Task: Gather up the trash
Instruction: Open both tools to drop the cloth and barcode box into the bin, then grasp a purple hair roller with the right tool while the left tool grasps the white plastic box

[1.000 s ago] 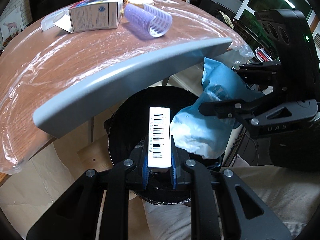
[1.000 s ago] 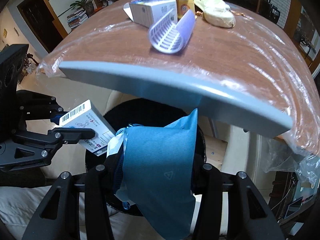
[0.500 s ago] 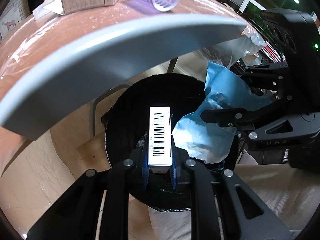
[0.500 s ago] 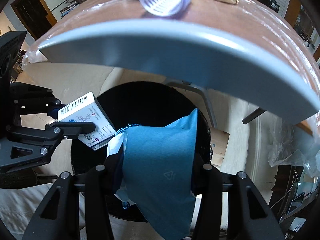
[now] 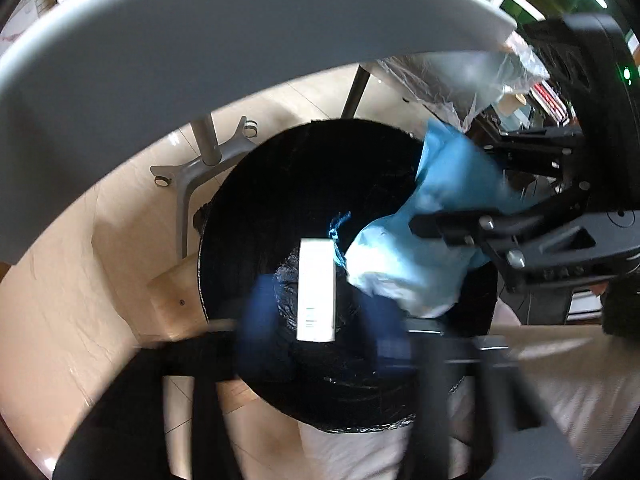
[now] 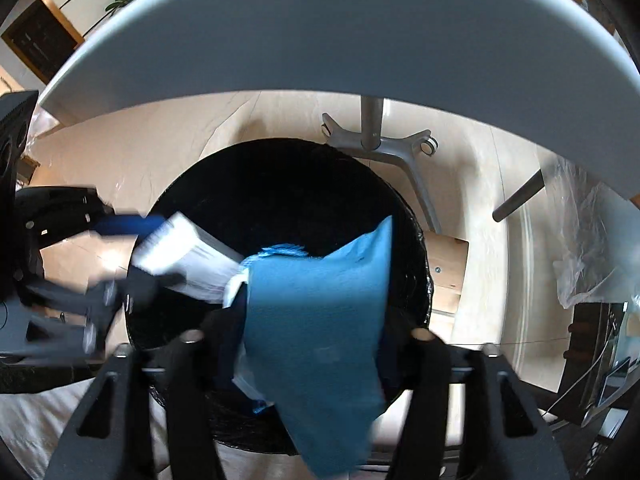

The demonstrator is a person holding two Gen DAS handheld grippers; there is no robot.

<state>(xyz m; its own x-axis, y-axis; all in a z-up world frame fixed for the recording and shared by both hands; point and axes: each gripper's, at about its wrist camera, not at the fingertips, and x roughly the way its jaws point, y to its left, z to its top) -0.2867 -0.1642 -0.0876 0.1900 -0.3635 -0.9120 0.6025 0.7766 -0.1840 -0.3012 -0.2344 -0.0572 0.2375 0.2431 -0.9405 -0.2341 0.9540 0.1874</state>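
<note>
**Left wrist view.** The grey rim of the surface (image 5: 200,40) arches across the top. Below it, at left, are the pale floor (image 5: 80,280) and the grey foot of the surface's stand (image 5: 188,168). A wooden block (image 5: 176,292) sits against the left side of the bin (image 5: 280,184), which is round, black-lined and directly beneath me. My left claw (image 5: 320,320) is spread wide over the bin's mouth, and its blue pads (image 5: 260,312) are smeared by blur. The white box (image 5: 316,290) stands lengthwise in the gap between them and appears to touch neither. To the right, my right claw (image 5: 436,232) grips the blue bag (image 5: 448,184) at the bin's right rim. Clear plastic sheet (image 5: 480,76) hangs from the surface above it.

**Right wrist view.** At left, my left claw (image 6: 160,252) is blurred, with its fingers set well apart. The box (image 6: 188,256) lies between them, over the left part of the bin (image 6: 280,184). At centre, my right claw (image 6: 308,340) is closed on the bag (image 6: 320,320), which fills the space between the fingers and droops below them over the near rim. The rim of the surface (image 6: 360,40) spans the top, and the stand's foot (image 6: 384,148) is beyond the bin. At right, a block (image 6: 448,272) adjoins the bin.
</note>
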